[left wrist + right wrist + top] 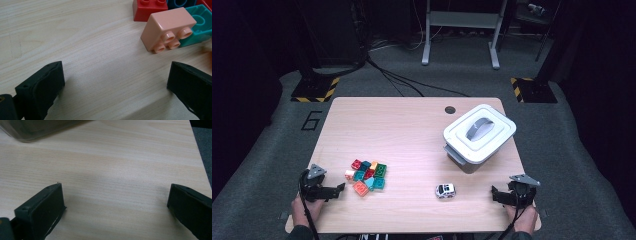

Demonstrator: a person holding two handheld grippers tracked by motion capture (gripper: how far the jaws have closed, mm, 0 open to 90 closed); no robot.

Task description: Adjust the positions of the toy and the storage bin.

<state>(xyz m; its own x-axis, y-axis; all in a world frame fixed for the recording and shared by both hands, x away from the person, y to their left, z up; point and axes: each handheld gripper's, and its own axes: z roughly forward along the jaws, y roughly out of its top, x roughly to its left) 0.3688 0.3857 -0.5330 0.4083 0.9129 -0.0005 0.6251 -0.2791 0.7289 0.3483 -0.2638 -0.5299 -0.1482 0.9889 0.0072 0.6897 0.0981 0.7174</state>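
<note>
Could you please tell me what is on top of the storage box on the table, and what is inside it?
A white lid with a grey handle lies closed on the storage box. The lid covers the inside, so its contents cannot be seen.

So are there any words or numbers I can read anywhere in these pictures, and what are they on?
"6": a big dark number on the grey floor, left of the table.
Toy car: its markings are too small and blurred to read.
Coloured blocks and white lidded box: no writing to be seen.
</note>
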